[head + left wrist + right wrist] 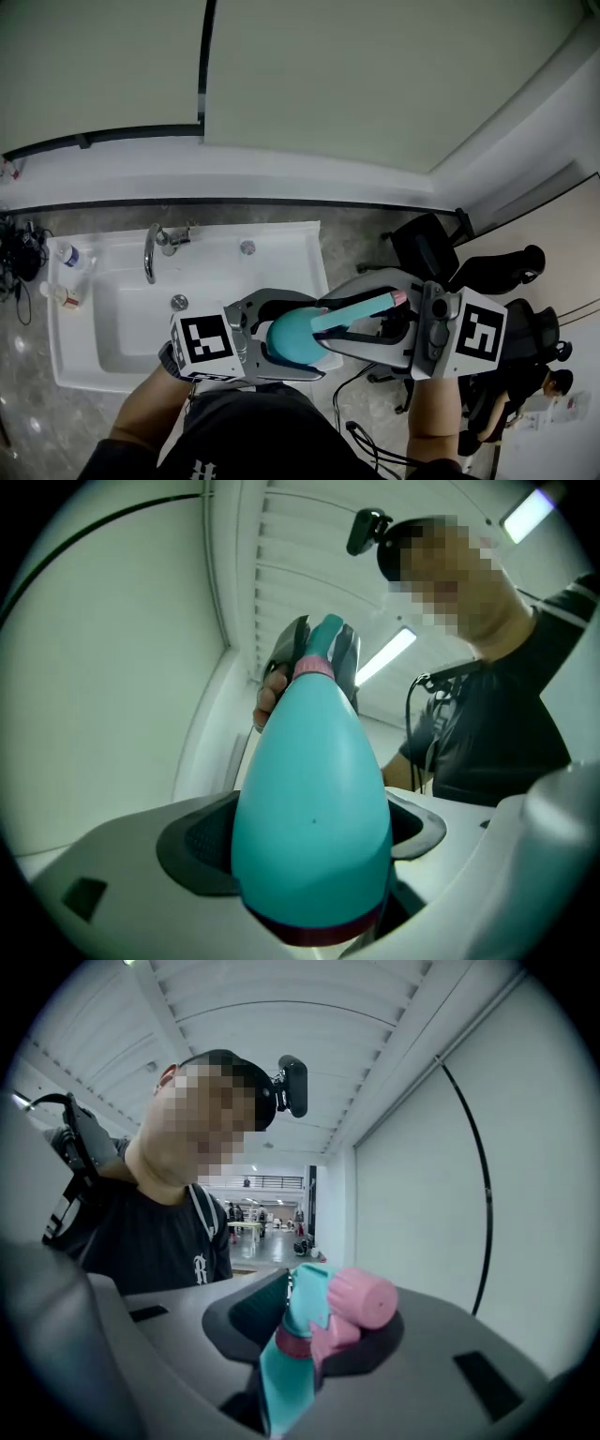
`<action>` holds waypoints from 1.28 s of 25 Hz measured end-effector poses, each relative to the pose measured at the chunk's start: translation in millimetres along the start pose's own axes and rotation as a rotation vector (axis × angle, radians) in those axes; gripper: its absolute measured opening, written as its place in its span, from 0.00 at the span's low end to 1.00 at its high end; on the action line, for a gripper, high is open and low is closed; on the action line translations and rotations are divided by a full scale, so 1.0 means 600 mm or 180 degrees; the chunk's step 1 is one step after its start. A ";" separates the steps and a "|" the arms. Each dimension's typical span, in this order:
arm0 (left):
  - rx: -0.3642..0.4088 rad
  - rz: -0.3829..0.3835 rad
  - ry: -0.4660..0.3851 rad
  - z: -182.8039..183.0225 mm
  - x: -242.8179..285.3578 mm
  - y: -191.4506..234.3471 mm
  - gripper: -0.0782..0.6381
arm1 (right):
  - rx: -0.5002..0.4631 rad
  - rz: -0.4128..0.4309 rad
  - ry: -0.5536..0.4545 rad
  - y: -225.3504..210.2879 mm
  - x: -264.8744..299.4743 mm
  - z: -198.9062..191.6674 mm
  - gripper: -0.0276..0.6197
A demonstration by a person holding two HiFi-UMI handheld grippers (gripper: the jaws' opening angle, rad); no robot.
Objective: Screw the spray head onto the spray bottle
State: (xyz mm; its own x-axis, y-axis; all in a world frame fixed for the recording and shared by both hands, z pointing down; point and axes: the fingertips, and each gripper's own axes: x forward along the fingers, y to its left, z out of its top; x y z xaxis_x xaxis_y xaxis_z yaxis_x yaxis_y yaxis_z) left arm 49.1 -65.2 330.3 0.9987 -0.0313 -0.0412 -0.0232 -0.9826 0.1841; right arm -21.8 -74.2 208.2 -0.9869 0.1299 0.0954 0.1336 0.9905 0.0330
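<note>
In the head view I hold a teal spray bottle (292,339) level in front of my body, above the sink's front right corner. My left gripper (298,341) is shut on its wide body (314,799), the dark pads on both sides. The neck points to the right, toward my right gripper (349,324). That gripper is shut on the teal and pink spray head (352,1302), which sits on the bottle's neck (286,1382) at a pink collar. The left gripper view shows the right gripper's fingers (286,651) on either side of the head (324,641).
A white sink (281,246) with a chrome faucet (153,249) lies below and to the left. Small bottles (67,255) stand on its left rim. Black office chairs (433,246) and a seated person (555,384) are on the right. A white wall runs behind.
</note>
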 end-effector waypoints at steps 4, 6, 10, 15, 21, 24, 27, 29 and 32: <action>0.0154 0.0367 0.0103 -0.002 -0.001 0.022 0.71 | 0.0069 -0.0343 0.0013 -0.016 -0.008 -0.008 0.21; 0.0164 0.0498 0.0137 -0.006 -0.001 0.032 0.71 | 0.0144 -0.0479 -0.0002 -0.026 -0.012 -0.014 0.21; 0.0147 0.0734 0.0243 -0.015 -0.001 0.050 0.71 | 0.0369 -0.0777 0.0034 -0.046 -0.024 -0.034 0.21; 0.0173 0.1134 0.0391 -0.028 -0.003 0.077 0.71 | 0.0634 -0.1193 0.0001 -0.074 -0.037 -0.054 0.21; 0.0218 0.1718 0.0670 -0.050 -0.016 0.124 0.71 | 0.1050 -0.1753 -0.0161 -0.123 -0.053 -0.086 0.21; 0.0267 0.2024 0.0807 -0.060 -0.023 0.142 0.71 | 0.1202 -0.2044 -0.0225 -0.141 -0.061 -0.100 0.21; 0.0380 0.2350 0.0947 -0.069 -0.033 0.162 0.71 | 0.1335 -0.2346 -0.0333 -0.159 -0.070 -0.114 0.21; 0.0529 0.2604 0.1047 -0.074 -0.041 0.178 0.71 | 0.1448 -0.2566 -0.0438 -0.171 -0.078 -0.125 0.21; 0.0827 0.3012 0.1216 -0.083 -0.055 0.202 0.71 | 0.1669 -0.2927 -0.0638 -0.190 -0.091 -0.148 0.21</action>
State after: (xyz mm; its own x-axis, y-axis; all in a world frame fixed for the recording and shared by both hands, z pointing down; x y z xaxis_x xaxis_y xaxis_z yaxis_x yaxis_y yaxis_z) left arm 15.5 -174.0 403.1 0.5151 -0.7910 0.3301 -0.7652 -0.5979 -0.2386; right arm 25.1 -198.3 287.5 -0.6923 -0.7166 0.0852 -0.6754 0.6018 -0.4263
